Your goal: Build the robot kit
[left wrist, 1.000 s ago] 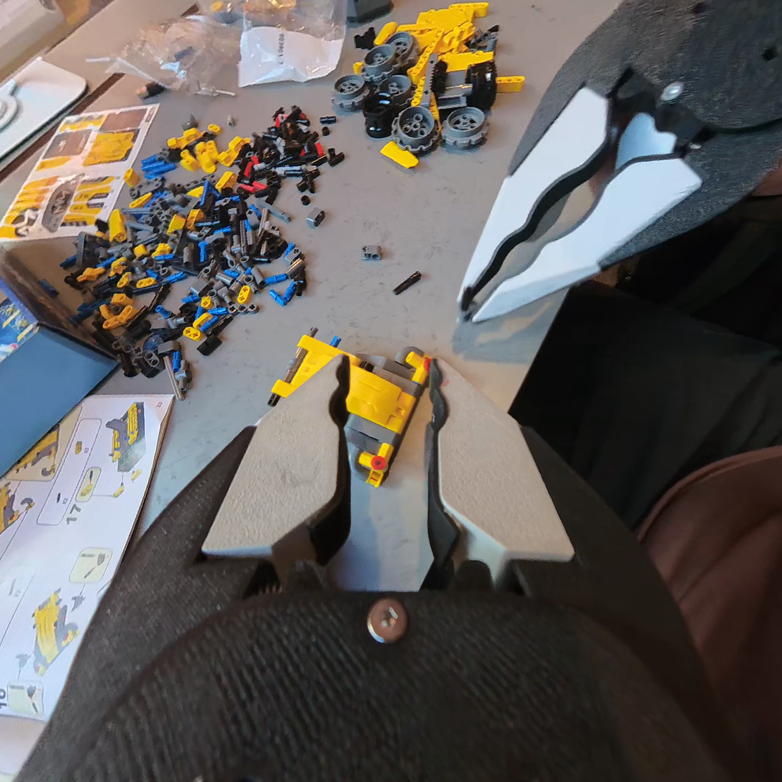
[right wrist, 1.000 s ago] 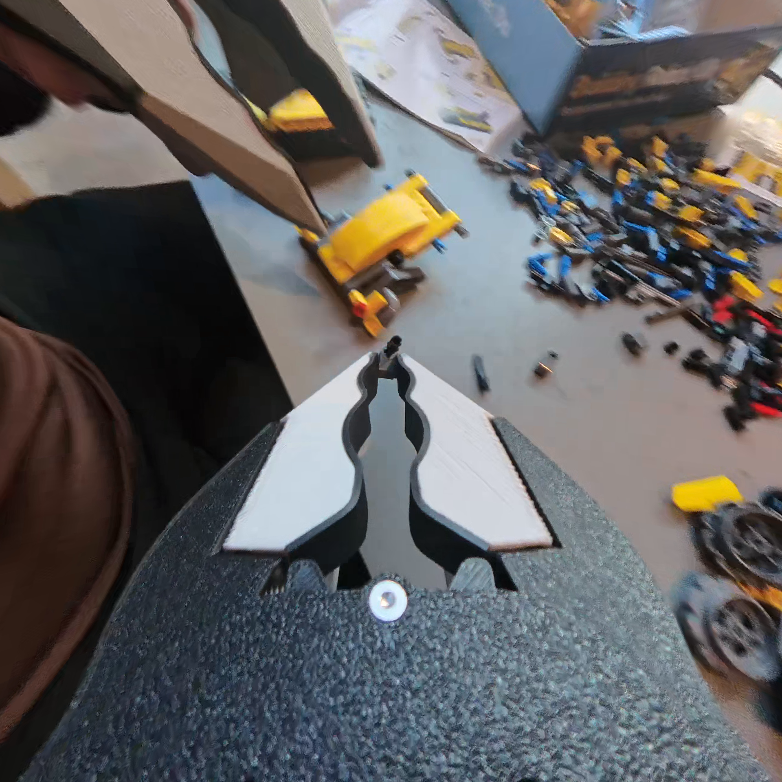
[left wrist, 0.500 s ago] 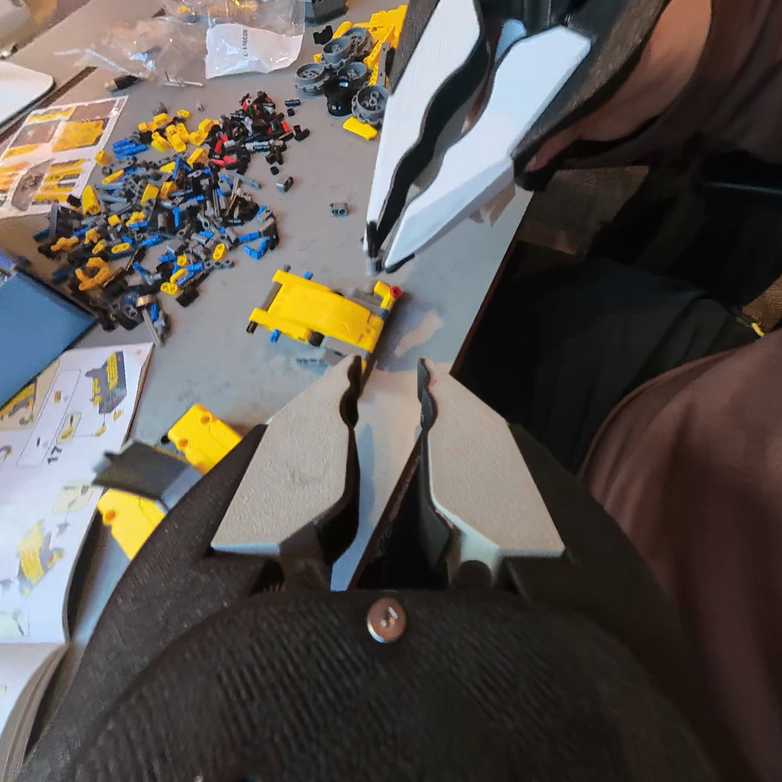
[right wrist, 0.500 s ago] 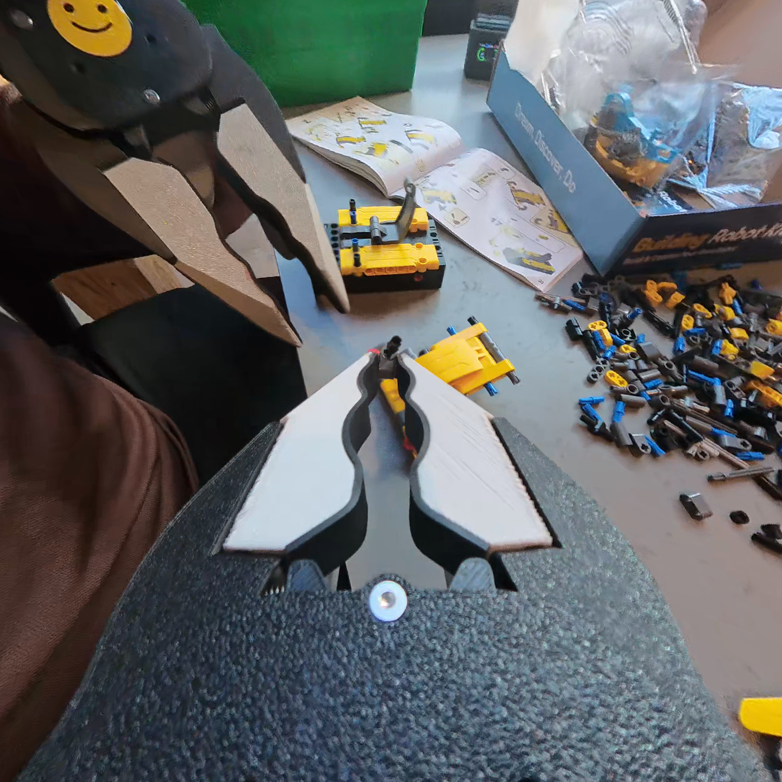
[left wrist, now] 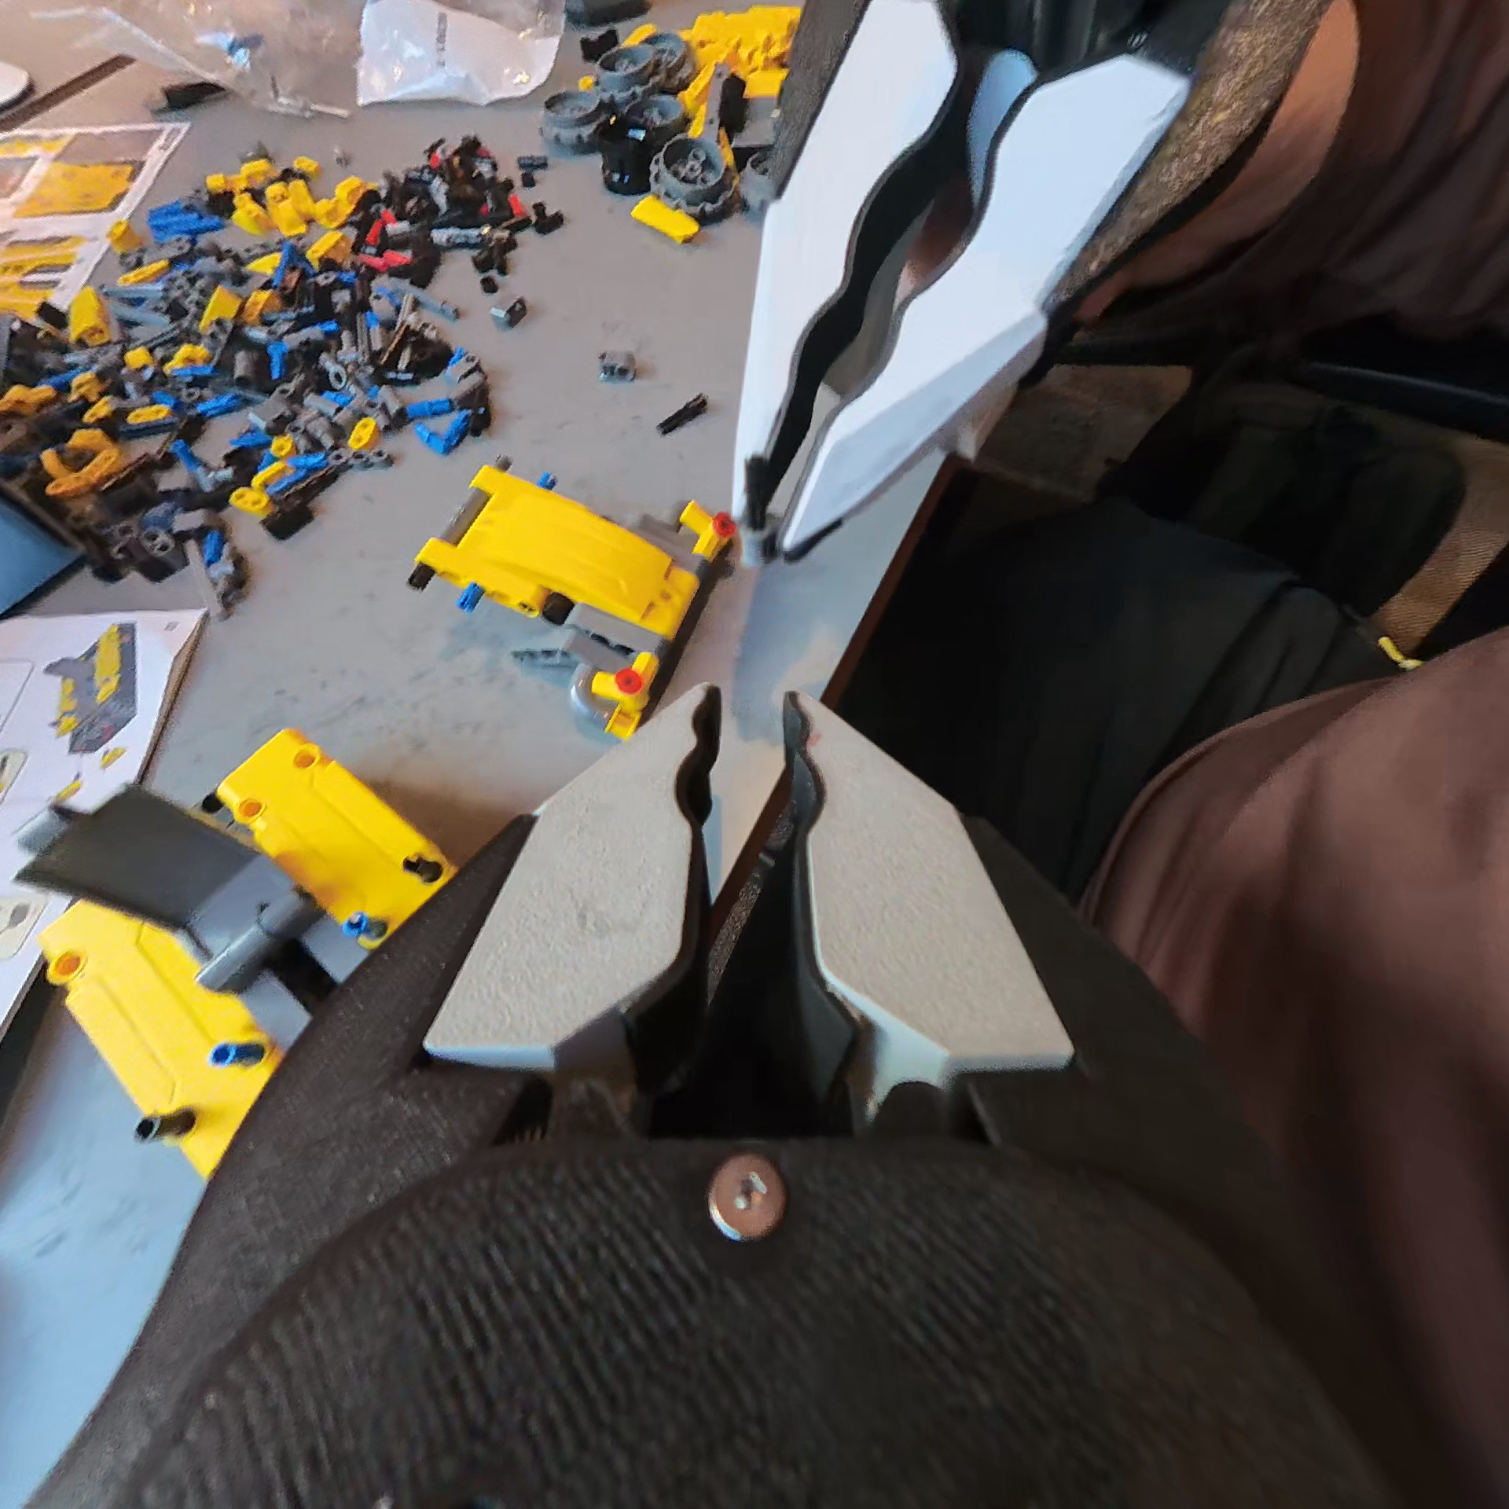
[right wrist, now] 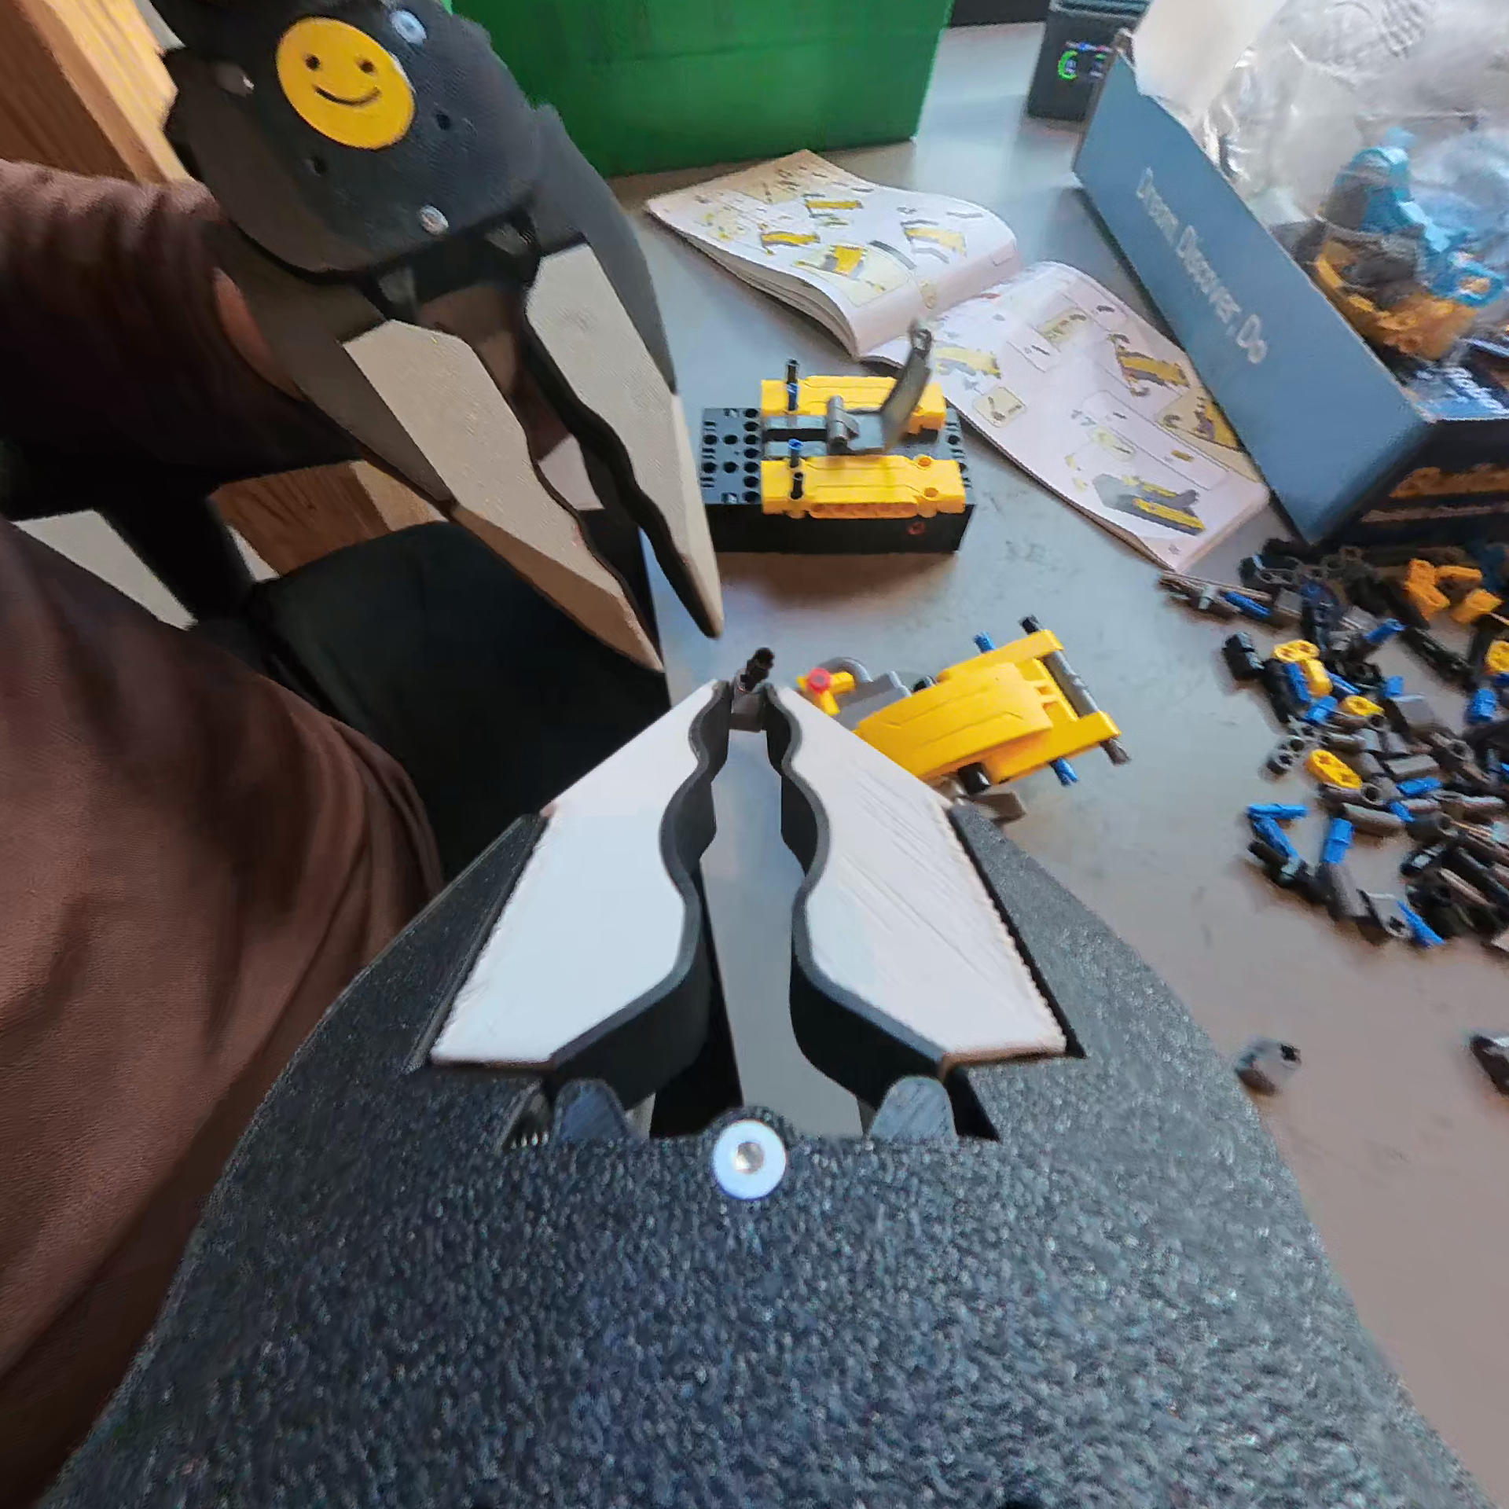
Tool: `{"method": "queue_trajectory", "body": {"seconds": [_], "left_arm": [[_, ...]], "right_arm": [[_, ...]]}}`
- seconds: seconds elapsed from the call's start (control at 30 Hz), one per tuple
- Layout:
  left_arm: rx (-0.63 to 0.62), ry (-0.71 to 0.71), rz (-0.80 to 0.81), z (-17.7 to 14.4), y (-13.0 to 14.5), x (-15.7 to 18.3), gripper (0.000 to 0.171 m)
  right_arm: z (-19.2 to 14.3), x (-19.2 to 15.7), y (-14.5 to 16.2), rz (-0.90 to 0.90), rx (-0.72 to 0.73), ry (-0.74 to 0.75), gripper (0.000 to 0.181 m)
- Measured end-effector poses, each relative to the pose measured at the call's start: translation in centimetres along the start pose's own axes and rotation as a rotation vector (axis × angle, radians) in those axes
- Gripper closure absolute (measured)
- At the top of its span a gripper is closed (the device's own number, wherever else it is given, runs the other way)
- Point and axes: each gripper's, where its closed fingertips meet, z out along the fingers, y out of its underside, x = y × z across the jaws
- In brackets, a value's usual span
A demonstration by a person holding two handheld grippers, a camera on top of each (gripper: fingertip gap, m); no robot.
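Note:
My right gripper (right wrist: 747,694) is shut on a small black pin (right wrist: 756,665) that sticks out past its white fingertips. In the left wrist view the right gripper (left wrist: 767,543) hangs with the pin (left wrist: 755,490) just beside the red-tipped end of a small yellow and grey brick assembly (left wrist: 563,563). That assembly (right wrist: 972,718) lies flat on the grey table near its front edge. My left gripper (left wrist: 753,718) is slightly open and empty, just short of the assembly's near end, over the table edge. It also shows in the right wrist view (right wrist: 684,645), raised, fingers parted.
A larger yellow and black brick block (right wrist: 841,474) with a grey lever stands left of my left gripper (left wrist: 318,825). A pile of loose small parts (left wrist: 245,327), grey wheels (left wrist: 653,139), open instruction booklets (right wrist: 898,269), a blue box (right wrist: 1225,327) and plastic bags (left wrist: 457,49) lie around. A person's brown sleeve (left wrist: 1306,898) is at the right. Only a small space, under 4 cm, lies between the two pairs of fingers.
My left gripper let go of the yellow assembly and drew back towards the table edge. My right gripper, still holding the pin, came in beside the assembly's end.

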Motion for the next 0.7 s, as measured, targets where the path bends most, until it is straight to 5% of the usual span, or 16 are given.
{"method": "queue_trajectory", "body": {"seconds": [0.2, 0.7], "left_arm": [[0.087, 0.024, 0.049, 0.0, -2.4, 1.3, 0.159], [0.129, 0.033, 0.056, -0.2, -1.3, 1.8, 0.171]], "right_arm": [[0.0, -1.9, -0.8, 0.062, 0.069, -0.107, 0.177], [0.4, -2.8, 0.2, -0.013, 0.043, -0.13, 0.176]]}}
